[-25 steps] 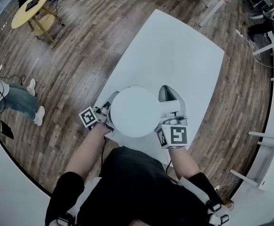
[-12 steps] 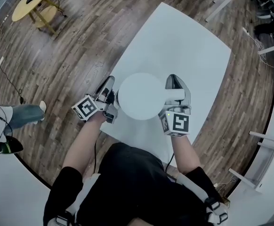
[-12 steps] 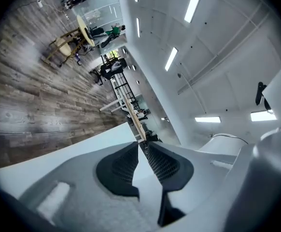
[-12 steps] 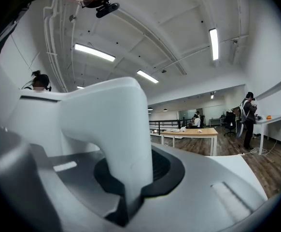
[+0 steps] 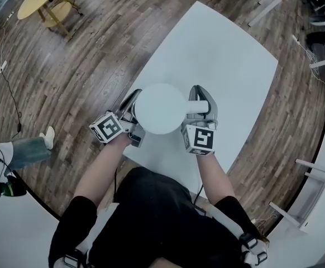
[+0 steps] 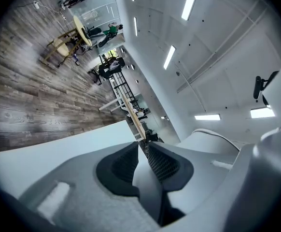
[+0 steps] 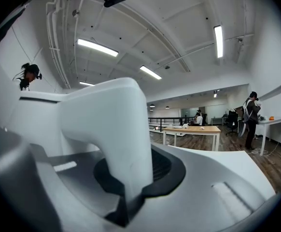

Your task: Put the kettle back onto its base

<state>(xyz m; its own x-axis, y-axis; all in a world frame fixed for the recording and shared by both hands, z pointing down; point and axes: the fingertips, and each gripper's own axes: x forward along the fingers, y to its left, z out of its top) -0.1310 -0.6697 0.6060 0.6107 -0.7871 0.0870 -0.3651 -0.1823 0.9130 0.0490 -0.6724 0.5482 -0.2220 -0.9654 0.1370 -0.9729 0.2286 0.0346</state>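
Head view: the white, round-topped plastic kettle [image 5: 161,108] is over the near end of the pale rectangular table [image 5: 218,49]. The left gripper [image 5: 132,100] is at its 9 o'clock and the right gripper [image 5: 200,94] at 3 o'clock, on the white curved handle [image 5: 199,108]. We see no base; the kettle may cover it

Left gripper view: the jaws stand slightly apart and empty, with the kettle just beside them

Right gripper view: the pads clasp the handle while the jaws are opening

We judge the kettle nearly placed, its seating unconfirmed, with letting go still to do

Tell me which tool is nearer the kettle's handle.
Right. The right tool has the handle between its opening jaws; the left tool, empty, sits beside the kettle body on the opposite side.
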